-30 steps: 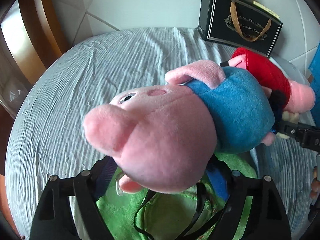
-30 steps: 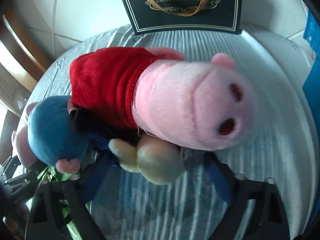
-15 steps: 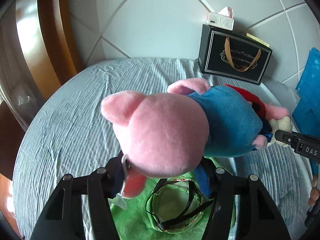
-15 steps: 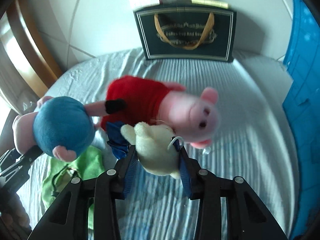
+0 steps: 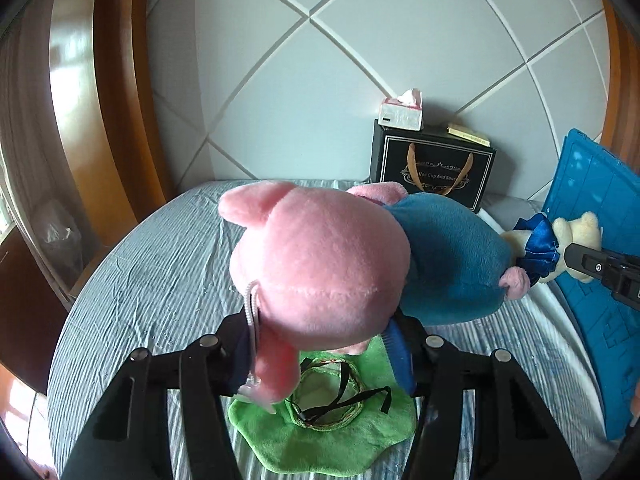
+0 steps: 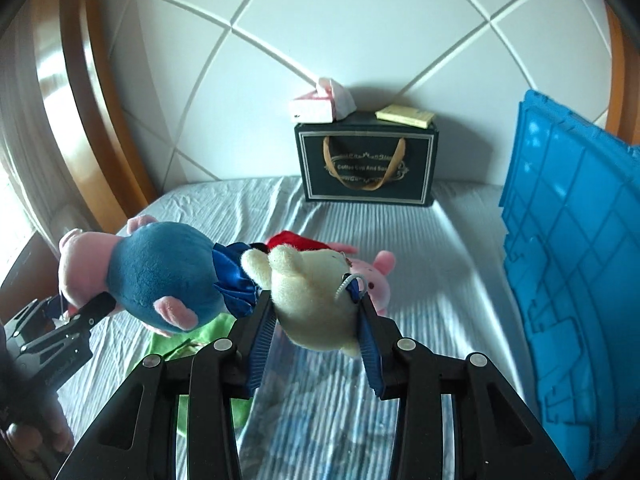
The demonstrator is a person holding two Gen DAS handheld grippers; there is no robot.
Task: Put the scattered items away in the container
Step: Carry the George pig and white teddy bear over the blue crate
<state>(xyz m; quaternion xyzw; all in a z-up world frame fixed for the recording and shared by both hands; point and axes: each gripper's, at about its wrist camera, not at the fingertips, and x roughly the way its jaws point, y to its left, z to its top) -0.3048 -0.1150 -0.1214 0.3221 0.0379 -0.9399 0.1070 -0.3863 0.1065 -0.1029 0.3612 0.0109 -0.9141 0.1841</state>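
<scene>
My left gripper (image 5: 320, 324) holds a pink pig plush in a blue shirt (image 5: 332, 260) by the head, above the bed; its jaws are closing on it. The same pig hangs at the left of the right wrist view (image 6: 160, 268). My right gripper (image 6: 316, 300) is shut on a cream bear plush with a blue satin skirt (image 6: 316, 288), also lifted off the bed. A second pig plush in a red dress (image 6: 372, 276) lies on the bed beyond the bear. A blue plastic crate (image 6: 580, 260) stands at the right.
A green plush piece with black straps (image 5: 320, 440) lies on the striped bedsheet (image 5: 140, 280) under the left gripper. A black gift bag (image 6: 366, 164) stands against the headboard with a tissue box (image 6: 316, 106) on top. A wooden frame curves along the left.
Both grippers have risen from the bed with their toys. The right gripper has shut on the cream bear, and the red-dressed pig has stayed down on the sheet.
</scene>
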